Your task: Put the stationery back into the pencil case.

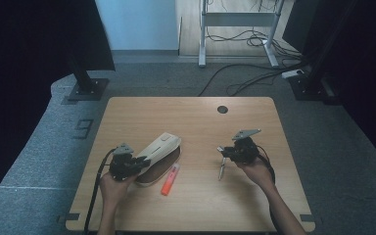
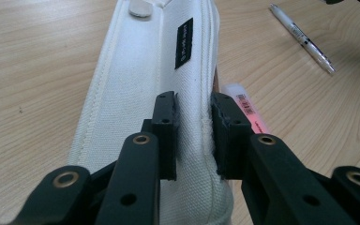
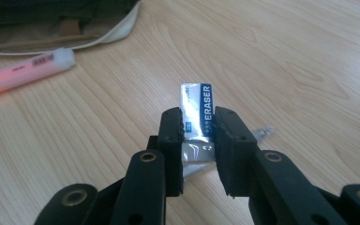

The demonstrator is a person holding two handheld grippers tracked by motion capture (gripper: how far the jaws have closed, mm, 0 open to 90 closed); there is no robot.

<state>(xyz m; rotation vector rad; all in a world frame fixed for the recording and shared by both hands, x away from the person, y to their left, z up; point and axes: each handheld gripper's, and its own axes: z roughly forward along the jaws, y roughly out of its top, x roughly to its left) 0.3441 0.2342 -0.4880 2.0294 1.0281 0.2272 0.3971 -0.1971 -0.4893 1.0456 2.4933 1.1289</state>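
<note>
Eraser (image 3: 197, 112) is pinched in my right gripper (image 1: 227, 152) above the table's (image 1: 254, 196) right half, not yet in the pencil case (image 1: 156, 154) at nine o'clock, whose flap my left gripper (image 1: 144, 162) clamps; highlighter (image 1: 170, 179) and pen (image 1: 221, 169) lie outside.

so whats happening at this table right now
A person at a wooden table works a gripper in each hand. The left gripper is clamped on the rim of a white pencil case, holding it open. The right gripper holds an eraser in its sleeve above the tabletop. An orange highlighter lies beside the case, and a pen lies under the right gripper. It looks as though the loose stationery is being packed into the case, with the eraser likely next.
</note>
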